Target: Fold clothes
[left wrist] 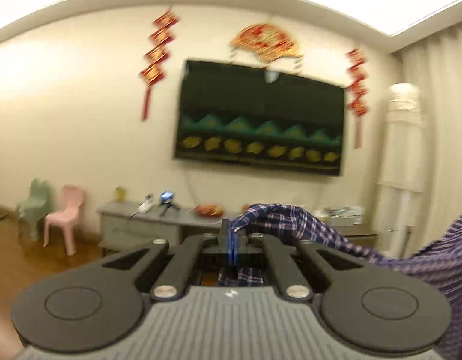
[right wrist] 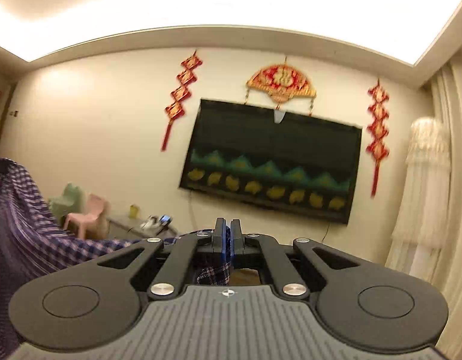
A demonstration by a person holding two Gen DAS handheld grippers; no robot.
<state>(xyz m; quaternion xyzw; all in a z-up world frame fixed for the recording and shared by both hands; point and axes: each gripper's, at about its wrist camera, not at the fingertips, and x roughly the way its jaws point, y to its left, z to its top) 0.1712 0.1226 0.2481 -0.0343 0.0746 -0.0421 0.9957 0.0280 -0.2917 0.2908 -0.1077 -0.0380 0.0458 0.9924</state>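
One garment, two grippers. The plaid shirt (left wrist: 305,225), navy with pink and white checks, hangs stretched between them: lower right of the left wrist view, lower left of the right wrist view. The left gripper (left wrist: 232,240) is clamped tight on one bunched edge; the right gripper (right wrist: 227,240) pinches another edge. Behind: one wall television (right wrist: 269,162), three red hangings, two small plastic chairs.

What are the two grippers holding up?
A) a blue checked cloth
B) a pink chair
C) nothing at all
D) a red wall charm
A: the left gripper and the right gripper are each shut on the blue checked cloth, which hangs between them.
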